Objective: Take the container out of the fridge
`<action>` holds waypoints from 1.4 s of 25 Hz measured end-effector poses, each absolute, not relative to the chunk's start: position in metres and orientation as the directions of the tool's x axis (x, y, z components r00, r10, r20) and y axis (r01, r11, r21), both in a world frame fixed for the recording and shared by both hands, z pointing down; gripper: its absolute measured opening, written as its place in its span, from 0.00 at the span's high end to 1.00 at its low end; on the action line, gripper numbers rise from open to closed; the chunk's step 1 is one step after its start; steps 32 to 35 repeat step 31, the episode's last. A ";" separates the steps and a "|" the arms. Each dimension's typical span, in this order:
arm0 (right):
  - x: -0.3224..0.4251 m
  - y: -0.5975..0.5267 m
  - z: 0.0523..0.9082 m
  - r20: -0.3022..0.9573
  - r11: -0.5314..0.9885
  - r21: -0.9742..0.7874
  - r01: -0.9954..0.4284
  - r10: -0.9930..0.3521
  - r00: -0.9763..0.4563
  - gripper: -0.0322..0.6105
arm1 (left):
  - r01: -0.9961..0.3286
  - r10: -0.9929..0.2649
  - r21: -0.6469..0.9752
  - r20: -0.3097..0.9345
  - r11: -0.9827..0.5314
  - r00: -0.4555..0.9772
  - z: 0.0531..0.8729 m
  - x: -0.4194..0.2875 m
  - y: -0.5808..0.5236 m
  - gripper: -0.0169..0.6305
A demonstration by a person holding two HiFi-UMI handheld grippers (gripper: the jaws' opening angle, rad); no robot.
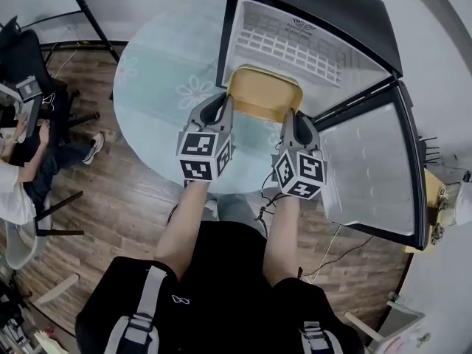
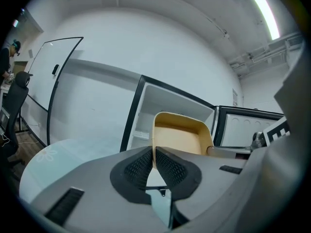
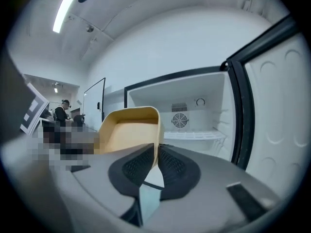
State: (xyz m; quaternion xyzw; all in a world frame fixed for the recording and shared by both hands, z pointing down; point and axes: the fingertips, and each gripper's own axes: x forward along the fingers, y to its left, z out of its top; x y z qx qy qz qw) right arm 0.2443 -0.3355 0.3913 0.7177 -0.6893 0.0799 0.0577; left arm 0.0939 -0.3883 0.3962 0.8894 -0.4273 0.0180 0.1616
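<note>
A tan, empty, open-topped container [image 1: 264, 93] is held just in front of the open black mini fridge [image 1: 335, 21], above the round glass table [image 1: 158, 87]. My left gripper [image 1: 225, 103] is shut on the container's left rim [image 2: 154, 144]. My right gripper [image 1: 291, 116] is shut on its right rim [image 3: 157, 135]. In the left gripper view the container [image 2: 180, 137] stands before the fridge opening [image 2: 146, 113]. In the right gripper view the container [image 3: 129, 130] hangs left of the white fridge interior [image 3: 194, 115], with its wire shelf [image 3: 194, 135].
The fridge door [image 1: 376, 172] swings open to the right, beside my right gripper. A seated person [image 1: 18, 175] and a black chair [image 1: 29, 72] are at the far left on the wooden floor. Cables [image 1: 324, 253] trail under the table.
</note>
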 end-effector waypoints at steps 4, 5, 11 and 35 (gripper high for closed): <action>0.234 -0.326 0.369 0.147 -0.054 0.002 -0.999 -0.988 0.054 0.91 | -0.756 -0.756 0.271 0.126 -0.596 0.642 0.378 0.084 -0.377 0.94; 0.233 -0.325 0.364 0.137 -0.054 0.006 -0.999 -0.989 0.054 0.91 | -0.754 -0.757 0.270 0.115 -0.599 0.643 0.373 0.082 -0.375 0.94; 0.219 -0.330 0.344 0.101 -0.039 0.021 -0.999 -0.994 0.041 0.91 | -0.771 -0.785 0.269 0.073 -0.578 0.615 0.353 0.067 -0.373 0.94; 0.173 -0.354 0.311 0.048 0.027 0.069 -0.997 -0.999 -0.024 0.91 | -0.795 -0.823 0.268 0.016 -0.544 0.568 0.329 0.018 -0.387 0.94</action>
